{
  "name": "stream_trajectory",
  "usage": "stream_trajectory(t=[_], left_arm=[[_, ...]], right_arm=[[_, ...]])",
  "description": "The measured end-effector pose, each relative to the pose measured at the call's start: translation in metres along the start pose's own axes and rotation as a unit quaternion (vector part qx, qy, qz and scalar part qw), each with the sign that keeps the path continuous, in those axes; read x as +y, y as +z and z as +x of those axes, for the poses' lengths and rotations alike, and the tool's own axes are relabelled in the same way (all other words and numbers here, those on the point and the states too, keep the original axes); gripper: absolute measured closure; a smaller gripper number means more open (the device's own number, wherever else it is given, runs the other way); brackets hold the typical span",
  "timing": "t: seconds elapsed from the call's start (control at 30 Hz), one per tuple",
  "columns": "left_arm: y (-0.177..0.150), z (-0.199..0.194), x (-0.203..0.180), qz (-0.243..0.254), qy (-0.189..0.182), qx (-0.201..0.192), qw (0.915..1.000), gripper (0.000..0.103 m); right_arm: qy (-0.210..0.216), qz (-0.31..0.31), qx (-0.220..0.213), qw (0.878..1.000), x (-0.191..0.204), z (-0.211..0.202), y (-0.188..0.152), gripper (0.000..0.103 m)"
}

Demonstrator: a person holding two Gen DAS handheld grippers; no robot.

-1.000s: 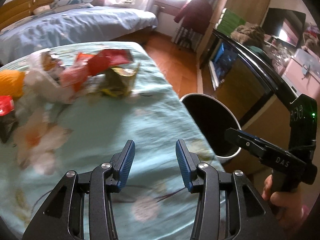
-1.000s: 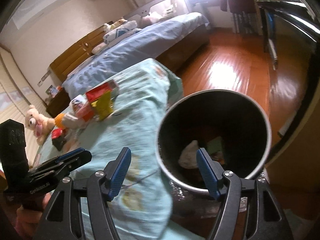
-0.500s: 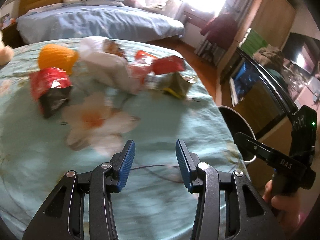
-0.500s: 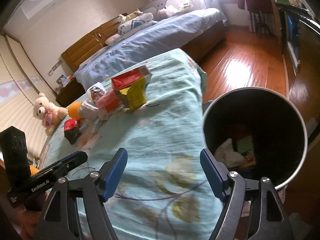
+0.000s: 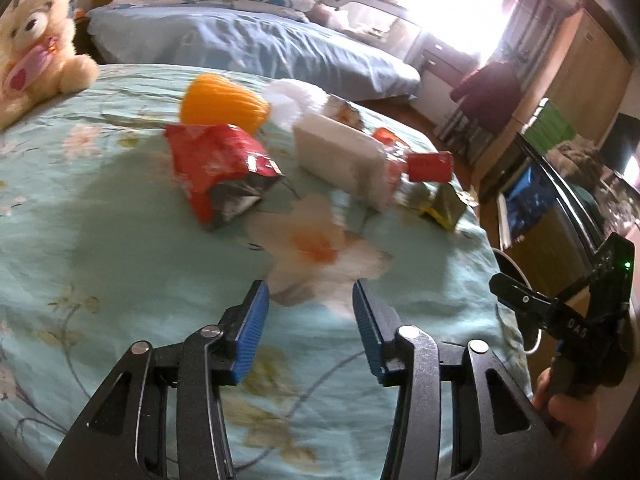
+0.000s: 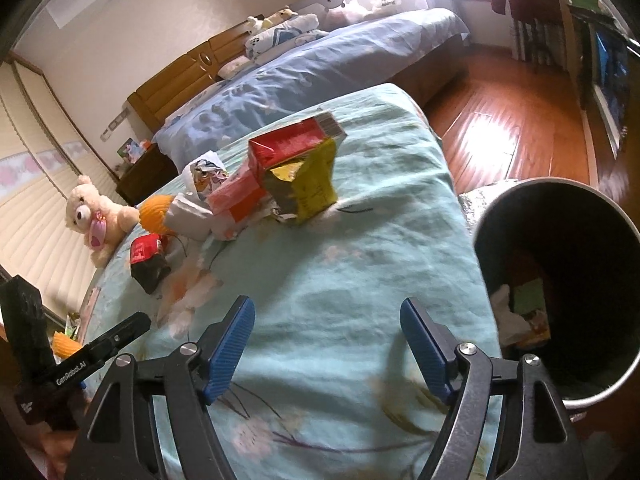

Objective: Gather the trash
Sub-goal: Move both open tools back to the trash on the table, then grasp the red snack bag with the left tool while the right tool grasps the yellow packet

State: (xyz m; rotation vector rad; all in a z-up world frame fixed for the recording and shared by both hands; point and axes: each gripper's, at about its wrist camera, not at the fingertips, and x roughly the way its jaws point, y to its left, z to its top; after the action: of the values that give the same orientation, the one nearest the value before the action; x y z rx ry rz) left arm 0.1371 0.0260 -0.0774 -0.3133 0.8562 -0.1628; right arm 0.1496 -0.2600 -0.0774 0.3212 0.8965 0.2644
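— Both pairs hold nothing?
— Nothing. The left tongs (image 5: 310, 316) gape over the floral bedspread (image 5: 100, 240); the right tongs (image 6: 326, 338) spread wider, beside the trash bin (image 6: 600, 396).
— And the trash?
— Ahead on the bed: a red snack bag (image 5: 218, 168) nearest the left tongs, then a white box (image 5: 340, 156), a yellow wrapper (image 6: 306, 184), a red carton (image 6: 294, 142). More scraps lie inside the bin.

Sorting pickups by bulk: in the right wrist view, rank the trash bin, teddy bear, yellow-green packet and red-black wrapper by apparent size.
1. Trash bin, though it sits nearest the camera.
2. Yellow-green packet and teddy bear look alike; the bear sits farther off, so I will not rank them.
3. Red-black wrapper.
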Motion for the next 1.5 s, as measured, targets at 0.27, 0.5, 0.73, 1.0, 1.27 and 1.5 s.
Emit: stream_trajectory(t=[0.27,0.5,0.73,1.0,1.27,1.5], left_arm=[[0.010,-0.001,0.025,-0.022,0.024,-0.011,0.9994,0.055],[0.028,0.008,0.043,-0.028,0.049,-0.020,0.9982,0.055],[0.037,0.023,0.054,-0.043,0.054,-0.015,0.9975,0.056],[0.038,0.027,0.050,-0.024,0.038,-0.014,0.9989,0.100],[0.027,0.011,0.038,0.005,0.038,-0.028,0.9989,0.102],[0.013,0.000,0.023,0.012,0.017,-0.023,0.9995,0.102]], right_arm=[[-0.003,-0.005,-0.002,1.000,0.011,0.014,0.015,0.026],[-0.008,-0.008,-0.008,1.000,0.014,0.031,0.031,0.026],[-0.027,-0.005,-0.017,0.999,0.014,0.045,0.044,0.028],[-0.043,-0.007,-0.018,0.999,0.012,0.056,0.046,0.099],[-0.029,-0.022,-0.028,0.999,0.010,0.028,0.026,0.103],[-0.016,-0.014,-0.028,0.999,0.006,0.005,0.007,0.103]])
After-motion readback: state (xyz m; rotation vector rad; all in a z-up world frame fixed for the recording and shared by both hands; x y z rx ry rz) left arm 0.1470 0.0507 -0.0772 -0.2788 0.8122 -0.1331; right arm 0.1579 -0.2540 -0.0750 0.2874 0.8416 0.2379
